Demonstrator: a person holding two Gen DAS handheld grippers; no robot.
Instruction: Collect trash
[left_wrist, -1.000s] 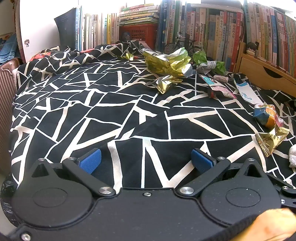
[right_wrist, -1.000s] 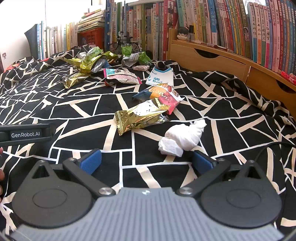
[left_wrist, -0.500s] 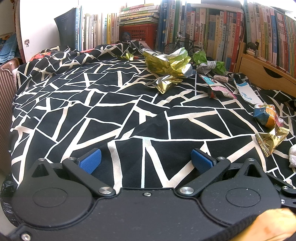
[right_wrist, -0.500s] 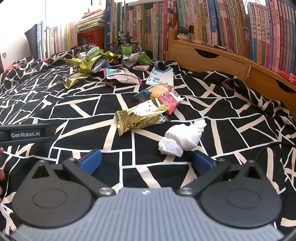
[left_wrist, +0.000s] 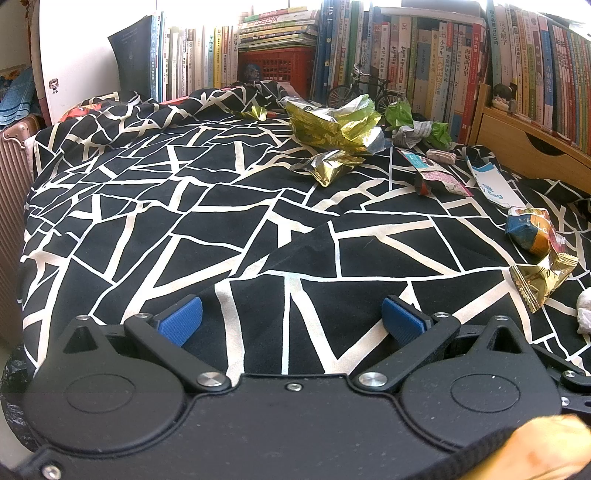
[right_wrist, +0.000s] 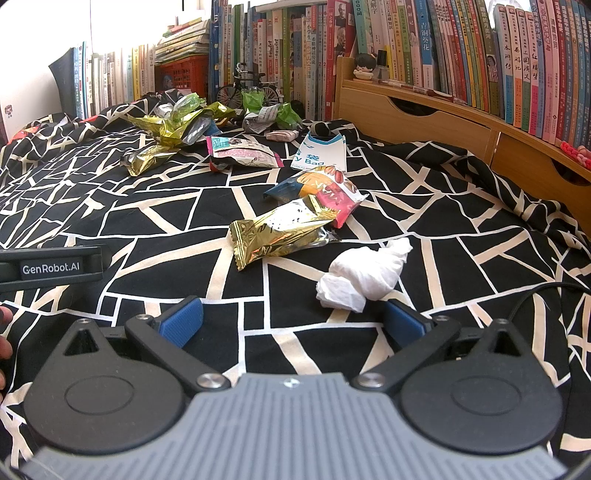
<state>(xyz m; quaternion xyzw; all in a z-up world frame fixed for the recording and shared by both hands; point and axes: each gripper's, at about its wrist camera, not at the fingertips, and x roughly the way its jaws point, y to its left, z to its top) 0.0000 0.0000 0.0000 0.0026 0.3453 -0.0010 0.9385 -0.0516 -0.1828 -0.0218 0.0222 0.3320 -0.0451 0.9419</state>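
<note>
Trash lies scattered on a black-and-white patterned cloth (left_wrist: 221, 229). In the right wrist view a crumpled white tissue (right_wrist: 364, 273) lies just beyond the right fingertip, with a gold snack wrapper (right_wrist: 277, 232) and a colourful wrapper (right_wrist: 325, 188) behind it. My right gripper (right_wrist: 291, 319) is open and holds nothing. My left gripper (left_wrist: 291, 319) is also open, over bare cloth, far from the trash. In the left wrist view, crumpled gold-green foil (left_wrist: 332, 125) and a small gold wrapper (left_wrist: 328, 166) lie at the back, and a gold wrapper (left_wrist: 543, 277) lies at the right.
Rows of books (right_wrist: 424, 48) and a wooden shelf with drawers (right_wrist: 424, 118) border the back and right. A model bicycle (right_wrist: 247, 90), a white paper bag (right_wrist: 325, 153) and a pink wrapper (right_wrist: 240, 153) lie near the back. The left gripper's body (right_wrist: 51, 267) shows at the left edge.
</note>
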